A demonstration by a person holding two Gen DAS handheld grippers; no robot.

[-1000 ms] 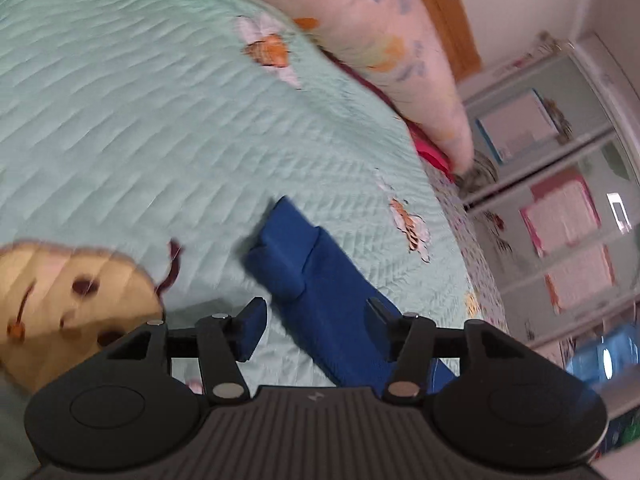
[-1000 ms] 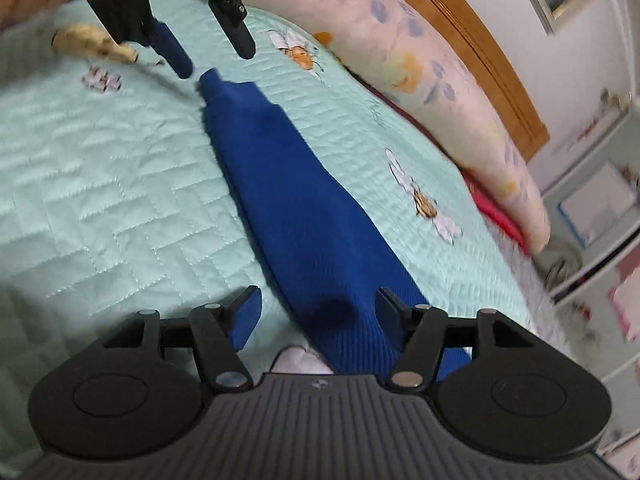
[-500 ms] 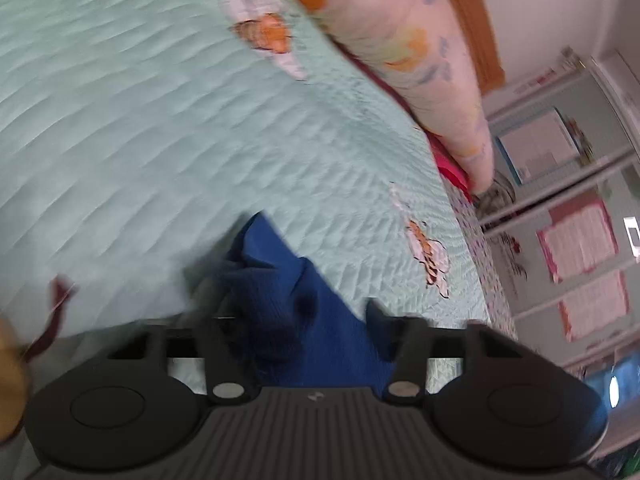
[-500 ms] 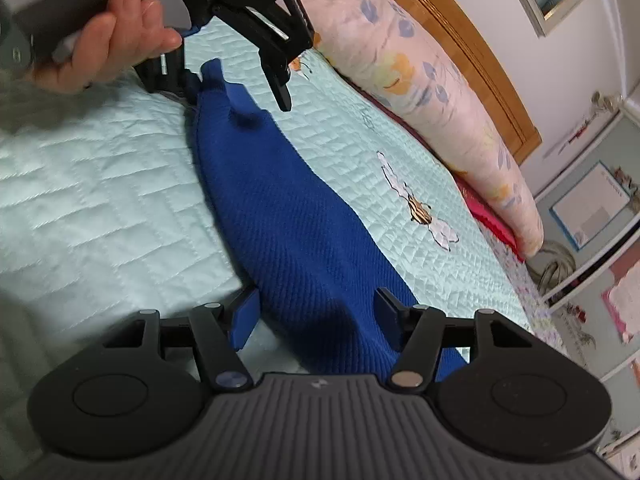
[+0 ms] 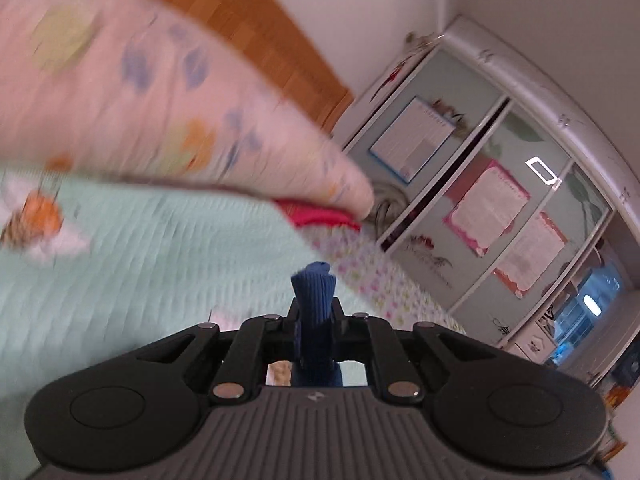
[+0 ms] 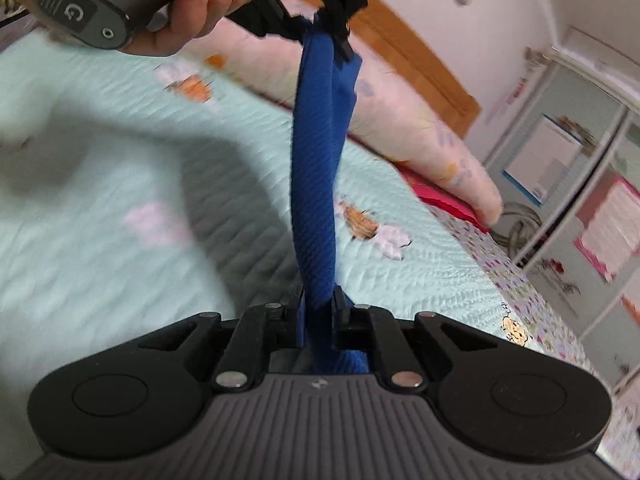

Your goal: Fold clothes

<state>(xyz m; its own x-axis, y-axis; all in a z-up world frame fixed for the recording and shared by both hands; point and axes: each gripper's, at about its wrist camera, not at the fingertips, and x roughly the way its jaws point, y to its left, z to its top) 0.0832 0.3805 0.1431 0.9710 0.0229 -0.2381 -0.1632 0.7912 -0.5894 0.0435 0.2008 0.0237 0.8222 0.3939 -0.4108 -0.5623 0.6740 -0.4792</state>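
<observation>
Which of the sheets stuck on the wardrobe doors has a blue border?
The white sheet on the leftmost door, nearest the pillow; the other two have pink or reddish borders.

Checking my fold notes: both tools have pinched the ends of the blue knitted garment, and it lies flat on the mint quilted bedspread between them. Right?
Not quite. Both tools do pinch the blue knitted garment, but it hangs stretched in the air between the left tool and right tool, lifted off the mint quilted bedspread. The right wrist view shows it.
</observation>
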